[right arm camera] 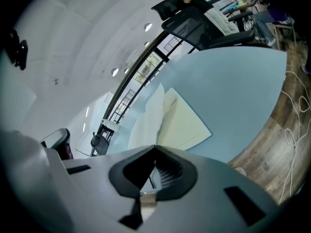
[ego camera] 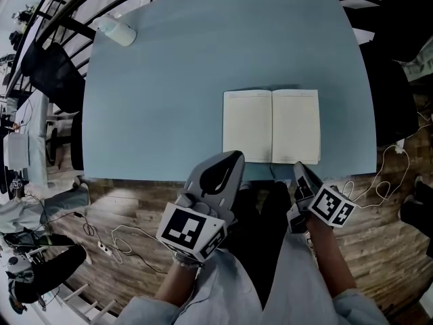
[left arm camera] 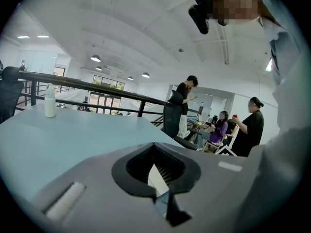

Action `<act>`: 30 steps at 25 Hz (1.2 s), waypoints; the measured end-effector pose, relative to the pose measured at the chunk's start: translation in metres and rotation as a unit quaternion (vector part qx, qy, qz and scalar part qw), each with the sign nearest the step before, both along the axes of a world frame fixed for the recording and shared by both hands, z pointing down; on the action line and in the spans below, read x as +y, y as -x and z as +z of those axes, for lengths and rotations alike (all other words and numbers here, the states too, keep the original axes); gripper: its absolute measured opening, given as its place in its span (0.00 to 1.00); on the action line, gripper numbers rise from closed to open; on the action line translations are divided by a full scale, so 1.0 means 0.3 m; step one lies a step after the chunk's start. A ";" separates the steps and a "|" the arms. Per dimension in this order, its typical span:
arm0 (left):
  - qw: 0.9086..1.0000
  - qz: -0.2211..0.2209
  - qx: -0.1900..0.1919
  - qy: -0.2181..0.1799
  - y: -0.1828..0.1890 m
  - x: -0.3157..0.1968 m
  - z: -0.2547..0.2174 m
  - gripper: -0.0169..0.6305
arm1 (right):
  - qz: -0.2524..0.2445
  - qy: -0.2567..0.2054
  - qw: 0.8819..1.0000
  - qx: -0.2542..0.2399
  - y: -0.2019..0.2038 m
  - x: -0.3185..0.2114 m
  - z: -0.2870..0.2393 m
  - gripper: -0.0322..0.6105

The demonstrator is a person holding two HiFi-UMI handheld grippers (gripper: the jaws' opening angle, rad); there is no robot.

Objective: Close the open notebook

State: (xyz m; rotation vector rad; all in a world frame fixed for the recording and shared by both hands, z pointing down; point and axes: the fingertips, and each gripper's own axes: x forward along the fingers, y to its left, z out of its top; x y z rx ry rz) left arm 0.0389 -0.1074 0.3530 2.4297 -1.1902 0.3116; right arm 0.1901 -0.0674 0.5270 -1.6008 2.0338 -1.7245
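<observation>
The notebook (ego camera: 270, 126) lies open and flat on the blue table (ego camera: 169, 80), both cream pages facing up. My right gripper (ego camera: 298, 165) is shut, its tip at the near edge of the right page. In the right gripper view its jaws (right arm camera: 155, 147) meet at the tip with the notebook (right arm camera: 182, 123) just beyond. Whether a page is pinched does not show. My left gripper (ego camera: 233, 156) hovers over the near corner of the left page, also shut. In the left gripper view (left arm camera: 154, 143) nothing sits between its jaws.
A white bottle (ego camera: 116, 30) stands at the table's far left corner, also in the left gripper view (left arm camera: 50, 101). Cables (ego camera: 385, 175) trail over the wooden floor at the near right. A railing and several people (left arm camera: 250, 125) are beyond the table's far side.
</observation>
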 end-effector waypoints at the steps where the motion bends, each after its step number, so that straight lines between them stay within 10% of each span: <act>1: 1.000 -0.001 0.000 -0.001 0.002 0.001 -0.003 0.03 | -0.005 -0.004 1.000 0.007 0.004 -0.001 -0.007 0.05; 12: 1.000 -0.012 0.003 -0.007 0.032 0.013 -0.020 0.03 | -0.102 -0.079 0.987 0.099 0.090 -0.032 -0.112 0.05; 30: 1.000 -0.028 0.003 -0.009 0.099 0.027 -0.020 0.03 | -0.279 -0.165 0.925 0.197 0.327 -0.040 -0.168 0.05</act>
